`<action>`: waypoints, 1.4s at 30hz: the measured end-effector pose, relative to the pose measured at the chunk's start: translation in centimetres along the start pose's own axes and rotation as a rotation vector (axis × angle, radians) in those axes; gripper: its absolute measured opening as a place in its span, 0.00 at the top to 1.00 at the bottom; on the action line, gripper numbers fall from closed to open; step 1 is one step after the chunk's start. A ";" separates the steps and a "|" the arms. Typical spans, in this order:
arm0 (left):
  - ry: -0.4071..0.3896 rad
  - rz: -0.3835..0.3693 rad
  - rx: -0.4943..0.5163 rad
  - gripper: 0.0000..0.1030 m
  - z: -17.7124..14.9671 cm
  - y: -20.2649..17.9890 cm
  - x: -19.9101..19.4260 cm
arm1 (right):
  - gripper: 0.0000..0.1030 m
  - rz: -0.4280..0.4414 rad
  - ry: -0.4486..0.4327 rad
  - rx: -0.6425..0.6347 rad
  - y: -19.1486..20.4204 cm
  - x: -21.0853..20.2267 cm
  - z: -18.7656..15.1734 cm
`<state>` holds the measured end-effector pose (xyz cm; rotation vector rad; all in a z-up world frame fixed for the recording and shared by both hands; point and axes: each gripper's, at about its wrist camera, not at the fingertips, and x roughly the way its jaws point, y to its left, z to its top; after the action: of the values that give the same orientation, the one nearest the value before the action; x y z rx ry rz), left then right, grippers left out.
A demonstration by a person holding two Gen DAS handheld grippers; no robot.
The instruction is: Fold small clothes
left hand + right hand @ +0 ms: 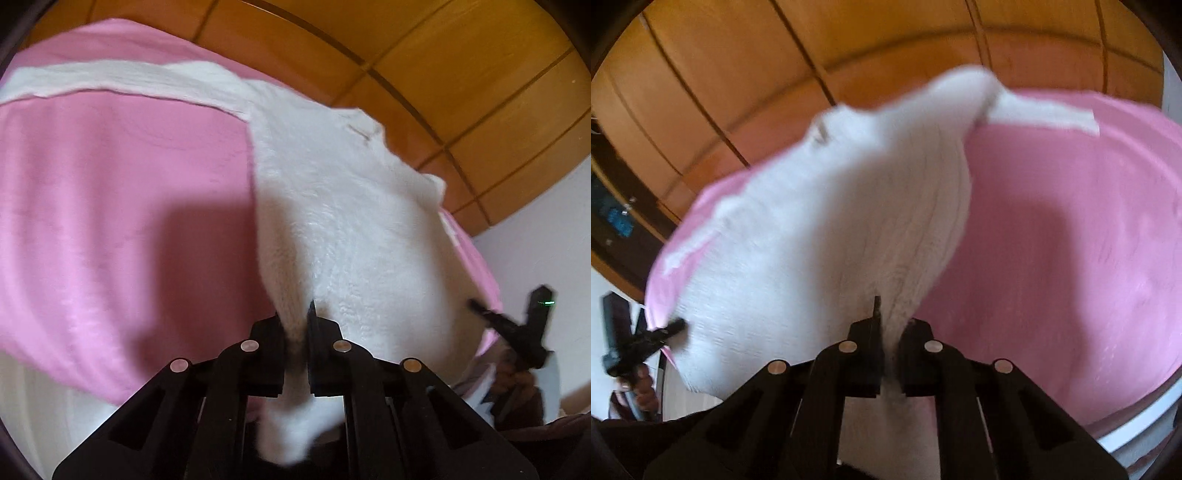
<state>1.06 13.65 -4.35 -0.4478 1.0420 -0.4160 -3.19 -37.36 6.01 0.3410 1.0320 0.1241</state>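
Observation:
A white fuzzy knit garment [332, 221] is lifted off the pink bed cover [110, 203], with one long sleeve [122, 81] still lying flat across the cover. My left gripper [295, 325] is shut on the garment's lower hem. My right gripper [890, 328] is shut on the same hem further along; the garment [831, 221] hangs stretched between the two. The right gripper shows at the far right of the left wrist view [517, 325]. The left gripper shows at the far left of the right wrist view [646, 339]. The sleeve [1041, 110] trails away on the cover [1071, 240].
Orange wooden wardrobe panels [443, 74] stand behind the bed. A white wall [546, 240] is to the right. The bed's white edge [1137, 432] shows at the lower right. A dark shelf with blue items [617, 218] is at the left.

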 end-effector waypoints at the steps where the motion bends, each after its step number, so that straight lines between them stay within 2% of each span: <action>1: 0.015 0.018 -0.007 0.93 -0.3 0.5 0.0 | 0.95 0.000 -0.003 -0.012 0.1 -0.4 0.1; 4: 0.091 0.133 0.029 0.95 -1.5 0.7 1.7 | 0.95 -0.069 0.063 -0.015 -1.0 1.2 -0.6; 6: 0.090 0.177 0.059 0.94 -1.4 -0.1 2.3 | 0.95 -0.098 0.108 0.013 -2.0 2.3 -1.4; 8: 0.059 0.218 0.067 0.81 -0.8 -0.3 1.4 | 0.94 -0.064 0.111 0.022 -2.3 2.1 -1.9; 10: -0.016 0.251 0.069 0.64 0.2 -0.8 0.0 | 0.86 -0.038 0.082 0.038 -2.6 1.7 -1.3; 12: -0.089 0.249 0.091 0.53 1.6 -2.0 -0.7 | 0.69 -0.050 0.039 0.078 -3.9 1.2 -0.2; 13: -0.117 0.241 0.112 0.49 2.2 -2.9 -0.8 | 0.69 -0.060 0.005 0.140 -5.5 0.9 0.7; 15: -0.132 0.239 0.150 0.49 3.0 -4.5 0.2 | 0.69 -0.057 -0.049 0.247 -8.6 0.8 2.4; 18: -0.108 0.243 0.217 0.49 3.9 -6.9 2.7 | 0.69 -0.087 -0.118 0.373 -12.8 0.9 5.0; 21: -0.062 0.258 0.291 0.49 4.3 -9.4 6.1 | 0.69 -0.075 -0.172 0.528 -17.5 2.4 8.1; 26: 0.012 0.286 0.357 0.49 4.4 -10.9 10.3 | 0.68 -0.100 -0.232 0.712 -23.5 5.9 13.2; 27: 0.018 0.301 0.364 0.47 4.4 -10.8 10.7 | 0.67 -0.105 -0.236 0.737 -24.2 6.4 13.9; 28: 0.020 0.303 0.362 0.39 4.5 -10.7 11.1 | 0.67 -0.110 -0.243 0.771 -25.1 7.3 14.8; 29: 0.023 0.298 0.355 0.36 4.6 -10.6 11.4 | 0.67 -0.125 -0.235 0.802 -25.8 8.1 15.7; 32: 0.026 0.294 0.336 0.28 4.8 -10.6 12.2 | 0.67 -0.168 -0.251 0.838 -27.2 9.6 17.5; 34: 0.027 0.287 0.335 0.16 5.0 -11.0 13.0 | 0.68 -0.190 -0.252 0.846 -27.9 10.8 18.7; 35: 0.026 0.290 0.339 0.15 5.1 -11.2 13.4 | 0.70 -0.200 -0.251 0.847 -28.0 11.1 19.1; 37: 0.020 0.314 0.357 0.11 5.0 -11.6 13.9 | 0.76 -0.212 -0.234 0.836 -28.8 11.7 20.2; 38: 0.018 0.319 0.359 0.11 4.9 -11.7 14.0 | 0.87 -0.229 -0.222 0.820 -28.9 11.7 20.5; 39: 0.017 0.318 0.355 0.10 5.0 -11.6 14.0 | 0.93 -0.254 -0.217 0.787 -28.9 11.1 20.9; 42: 0.016 0.306 0.337 0.10 5.2 -11.3 13.9 | 0.94 -0.315 -0.268 0.689 -28.7 7.5 21.1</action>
<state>10.55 -2.35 -6.06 0.0171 1.0128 -0.3125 17.10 -67.01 0.09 0.7885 0.8238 -0.5615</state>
